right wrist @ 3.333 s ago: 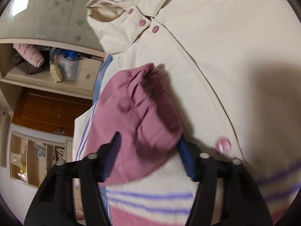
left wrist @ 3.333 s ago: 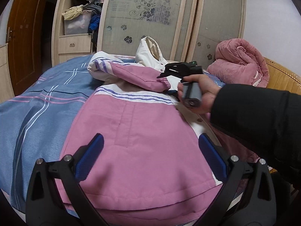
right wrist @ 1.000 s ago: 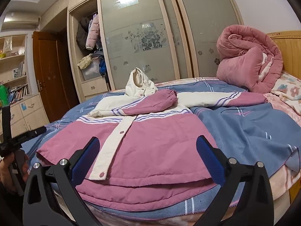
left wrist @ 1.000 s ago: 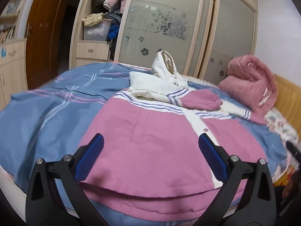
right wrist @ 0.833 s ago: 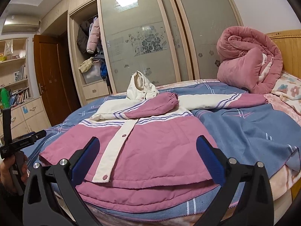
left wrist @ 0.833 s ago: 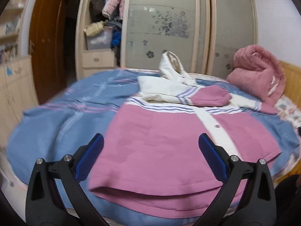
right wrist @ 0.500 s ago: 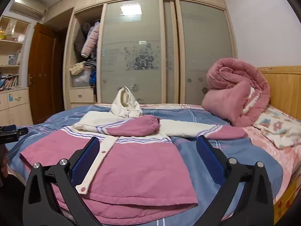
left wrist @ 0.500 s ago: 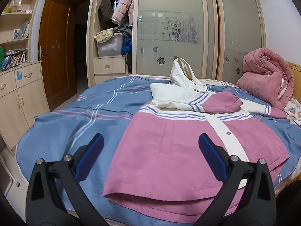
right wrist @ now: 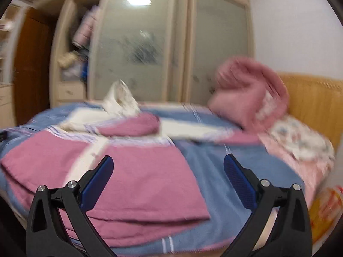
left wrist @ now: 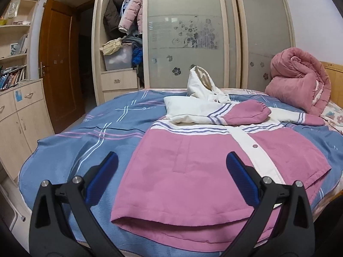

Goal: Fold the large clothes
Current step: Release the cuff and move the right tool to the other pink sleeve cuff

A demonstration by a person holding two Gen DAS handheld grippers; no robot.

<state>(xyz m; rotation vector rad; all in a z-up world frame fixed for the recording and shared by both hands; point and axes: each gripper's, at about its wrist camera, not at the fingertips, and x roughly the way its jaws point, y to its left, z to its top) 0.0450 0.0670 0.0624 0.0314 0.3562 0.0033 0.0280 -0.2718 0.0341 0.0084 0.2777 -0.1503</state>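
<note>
The pink and cream jacket (left wrist: 205, 160) lies front-up on the blue plaid bed cover (left wrist: 90, 141), hem toward the cameras. One sleeve (left wrist: 242, 112) is folded across the chest; the other sleeve (left wrist: 300, 118) extends flat toward the rolled pink quilt (left wrist: 300, 85). The cream hood (left wrist: 201, 85) stands upright at the collar.

Left claw (left wrist: 171, 173): jaws spread wide, holding nothing, above the bed edge near the hem. Right claw (right wrist: 168, 175): jaws spread wide, holding nothing; this view is motion-blurred.

Behind the bed, the open wardrobe bay (left wrist: 120, 42) contains hanging coats (left wrist: 130, 12) and a translucent storage bin (left wrist: 118, 60) with clothing piled on and beside it. Bin contents cannot be determined. Drawers (left wrist: 119, 81) sit below, shut.
</note>
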